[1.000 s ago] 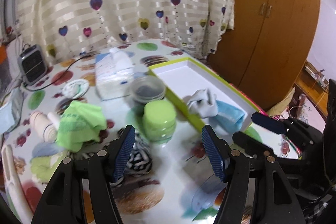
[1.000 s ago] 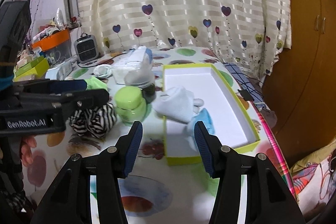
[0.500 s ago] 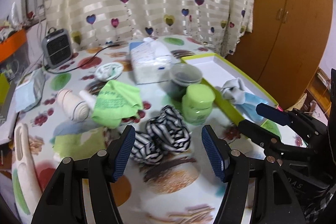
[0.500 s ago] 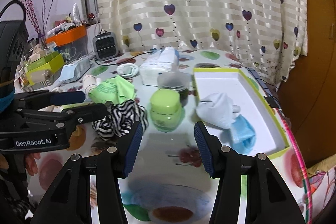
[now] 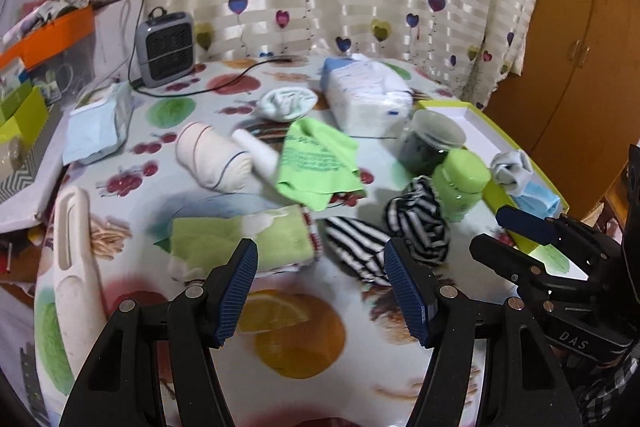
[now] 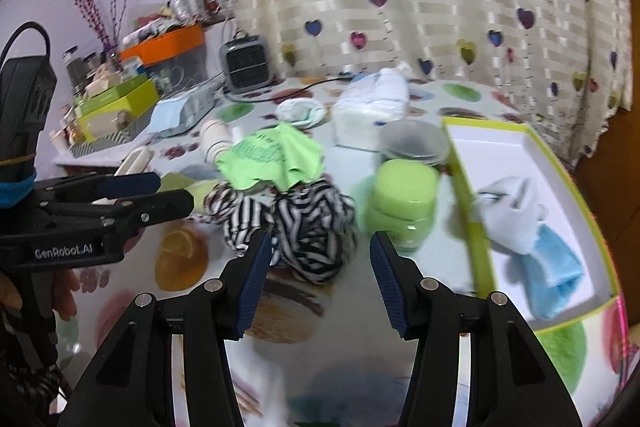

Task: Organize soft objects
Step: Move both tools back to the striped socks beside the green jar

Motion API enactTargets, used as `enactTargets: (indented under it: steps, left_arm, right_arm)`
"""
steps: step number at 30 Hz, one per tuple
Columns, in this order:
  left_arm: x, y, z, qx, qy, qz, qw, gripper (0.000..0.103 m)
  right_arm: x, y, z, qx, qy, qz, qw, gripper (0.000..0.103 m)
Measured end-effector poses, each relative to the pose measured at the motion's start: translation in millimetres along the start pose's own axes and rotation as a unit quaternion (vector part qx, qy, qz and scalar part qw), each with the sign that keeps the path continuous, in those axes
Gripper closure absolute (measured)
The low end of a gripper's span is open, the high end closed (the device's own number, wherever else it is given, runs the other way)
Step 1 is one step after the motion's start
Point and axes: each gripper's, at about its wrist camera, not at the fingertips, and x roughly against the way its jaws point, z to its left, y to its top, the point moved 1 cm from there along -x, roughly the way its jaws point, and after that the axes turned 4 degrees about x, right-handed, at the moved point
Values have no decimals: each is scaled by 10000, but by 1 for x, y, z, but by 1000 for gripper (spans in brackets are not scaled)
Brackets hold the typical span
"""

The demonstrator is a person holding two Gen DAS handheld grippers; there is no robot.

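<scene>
just ahead of the right gripper (image 6: 316, 279), the black-and-white striped cloth (image 6: 296, 223) lies crumpled on the table (image 6: 360, 307), long axis running left to right across its wide, empty jaws. the left gripper (image 5: 320, 291), also wide and empty, has it ahead and to the right. both are near it; neither touches.

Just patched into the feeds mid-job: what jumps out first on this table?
The black-and-white striped cloth stands out first, bunched mid-table just ahead of the open right gripper. To its right stands a lime green jar, against the wall of the green-rimmed white tray, where a white cloth and a blue cloth already lie. The left gripper is open and empty too.
</scene>
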Motion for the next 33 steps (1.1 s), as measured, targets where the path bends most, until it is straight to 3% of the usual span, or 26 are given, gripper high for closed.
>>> enactTargets:
  steps: [12, 29, 33]
  left_arm:
    - [-23, 1, 21, 144, 30, 309, 9994, 37]
    - [-31, 0, 16, 224, -328, 461, 9981, 37]
    - [-34, -3, 13, 330, -382, 704, 9962, 37]
  right_arm:
    - [-44, 2, -5, -204, -96, 493, 9985, 50]
    - [-78, 3, 1, 67, -254, 986, 9948, 50]
    - [-77, 2, -2, -11, -239, 993, 9948, 50]
